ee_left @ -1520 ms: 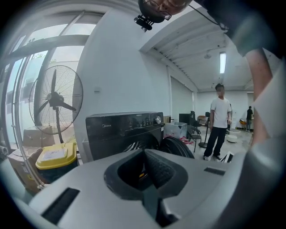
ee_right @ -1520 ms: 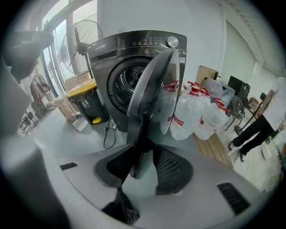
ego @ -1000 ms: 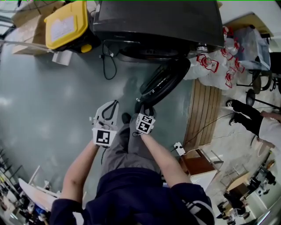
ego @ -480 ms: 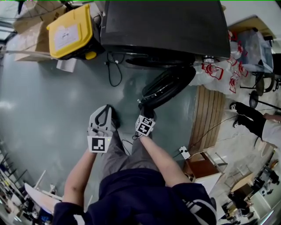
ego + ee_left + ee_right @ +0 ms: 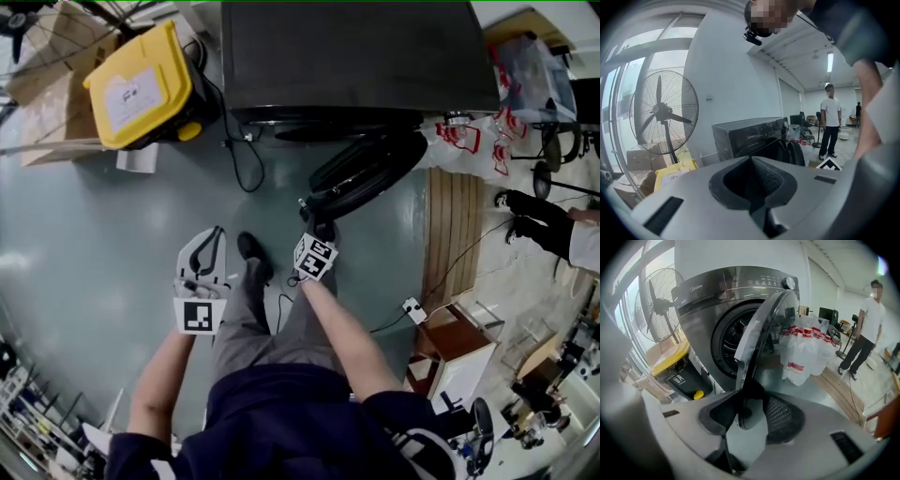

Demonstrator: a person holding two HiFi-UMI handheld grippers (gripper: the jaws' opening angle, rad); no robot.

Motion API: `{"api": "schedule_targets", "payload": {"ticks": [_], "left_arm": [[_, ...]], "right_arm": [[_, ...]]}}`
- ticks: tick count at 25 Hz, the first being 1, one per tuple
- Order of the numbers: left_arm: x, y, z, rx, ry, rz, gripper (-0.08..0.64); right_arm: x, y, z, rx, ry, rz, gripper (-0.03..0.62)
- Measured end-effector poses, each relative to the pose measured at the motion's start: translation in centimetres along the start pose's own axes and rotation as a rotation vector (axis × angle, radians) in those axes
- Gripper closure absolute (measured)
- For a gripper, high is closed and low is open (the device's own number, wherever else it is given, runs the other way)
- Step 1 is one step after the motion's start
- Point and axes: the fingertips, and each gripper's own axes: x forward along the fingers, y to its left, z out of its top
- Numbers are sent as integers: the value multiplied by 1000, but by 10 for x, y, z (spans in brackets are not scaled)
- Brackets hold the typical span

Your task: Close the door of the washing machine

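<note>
The dark grey front-loading washing machine [image 5: 361, 56] stands at the far side of the grey-green floor [image 5: 112, 234], with its drum opening facing me. Its round black glass-fronted door [image 5: 367, 172] hangs wide open. It swings out toward me from a hinge on the side nearer the white plastic bags with red print [image 5: 469, 141].

My right claw [image 5: 752, 414] is clamped on the door's free rim, which stands upright between the two pads in the right gripper view. My left claw [image 5: 752, 176] is closed on nothing and sits out to the side, well apart from the door.

As I judge it, the swing toward the drum is the step in hand. The rim has to travel in an arc around the hinge, so I should push it sideways and inward along that curve, not straight at the machine. My wrist should turn with the door. The rim looks smooth and curved, and a stiff wrist could twist the pads off it.

Near the front panel I would let go before the claw gets pinched. Then I would press on the door's outer face until it seats. I cannot see the latch from here.
</note>
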Motion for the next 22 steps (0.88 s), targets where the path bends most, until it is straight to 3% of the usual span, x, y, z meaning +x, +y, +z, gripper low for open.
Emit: {"api": "schedule_targets", "payload": {"ticks": [3, 6, 9, 22], "left_arm": [[1, 10, -2, 26, 0, -15, 528], [1, 19, -7, 113, 25, -44, 528], [2, 33, -8, 21, 11, 0, 528], [-7, 88, -10, 31, 11, 64, 528]], "right_arm": [[6, 10, 7, 19, -20, -9, 408], [12, 20, 13, 55, -31, -28, 408], [22, 34, 22, 68, -38, -22, 403], [59, 80, 65, 191, -88, -53, 393]]}}
